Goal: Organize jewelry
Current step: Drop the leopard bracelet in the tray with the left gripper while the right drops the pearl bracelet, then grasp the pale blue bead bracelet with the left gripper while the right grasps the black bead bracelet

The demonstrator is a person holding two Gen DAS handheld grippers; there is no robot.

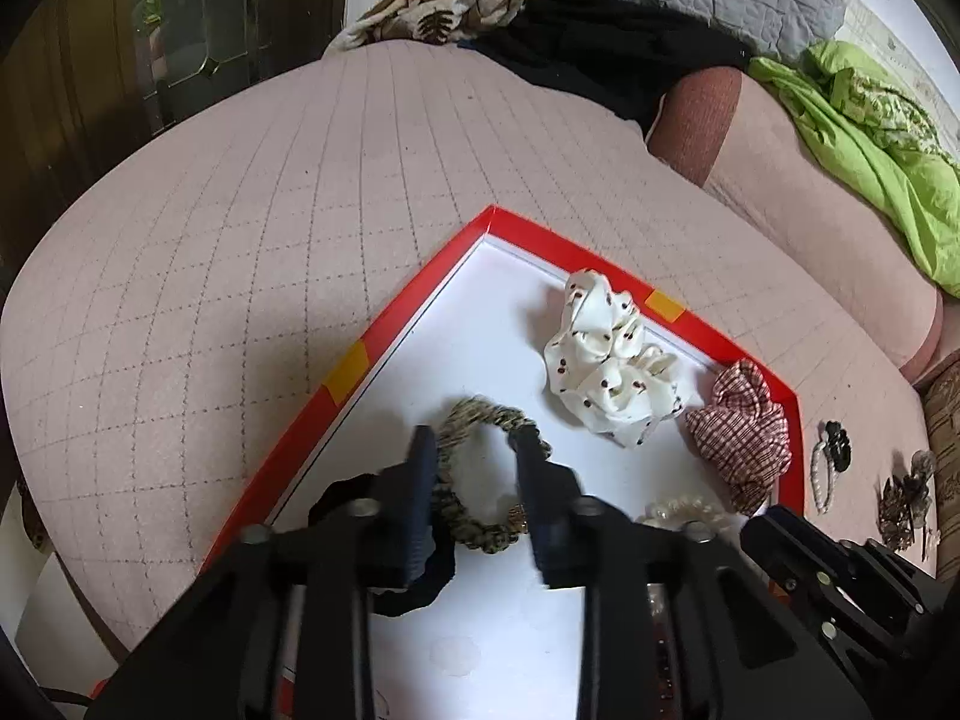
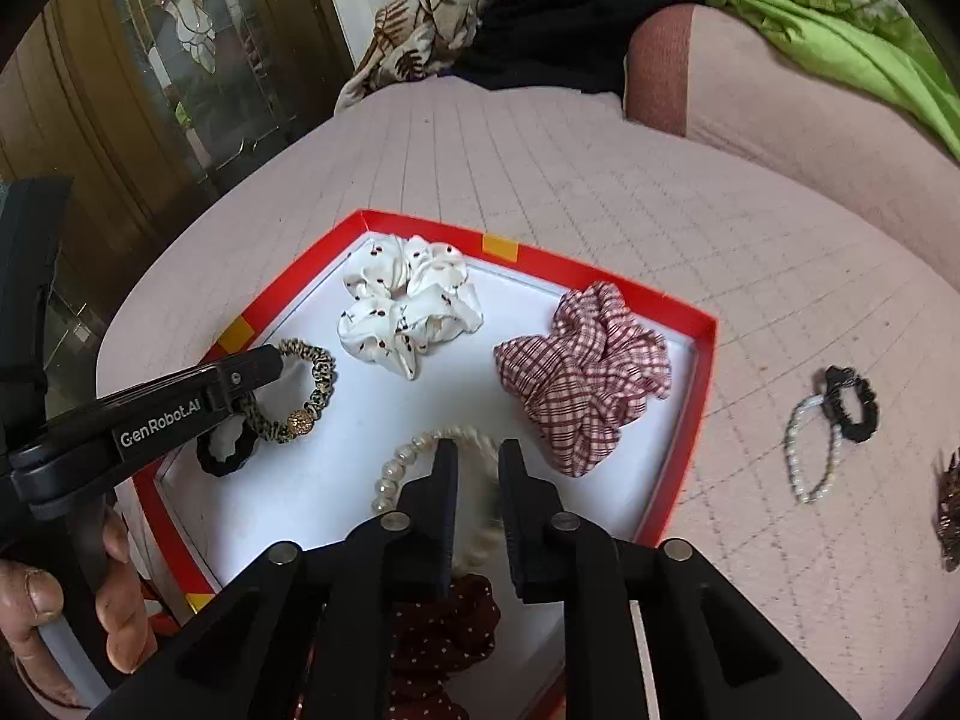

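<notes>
A red-rimmed white tray [image 1: 420, 306] [image 2: 600, 276] lies on the pink quilt. In it are a white dotted scrunchie [image 1: 606, 366] [image 2: 408, 306], a plaid red scrunchie [image 1: 741, 432] [image 2: 582, 372], a leopard-print hair tie [image 1: 474, 405] [image 2: 321, 372], a small black scrunchie [image 2: 225, 462], a pearl bracelet [image 1: 684, 510] [image 2: 396, 468] and a dark red dotted scrunchie [image 2: 444, 630]. My left gripper [image 1: 474, 438] [image 2: 273, 360] is open over the leopard tie, which rests on the tray. My right gripper [image 2: 478, 450] [image 1: 756, 525] is open over the pearl bracelet, pads apart from it.
On the quilt right of the tray lie a second pearl bracelet [image 2: 810, 462], a black hair tie [image 2: 852, 402] and a brown hair clip [image 2: 951, 510]. Green fabric [image 2: 840, 42] and pillows lie at the back. A glass-door cabinet [image 2: 180, 60] stands to the left. A hand [image 2: 36, 600] holds the left gripper.
</notes>
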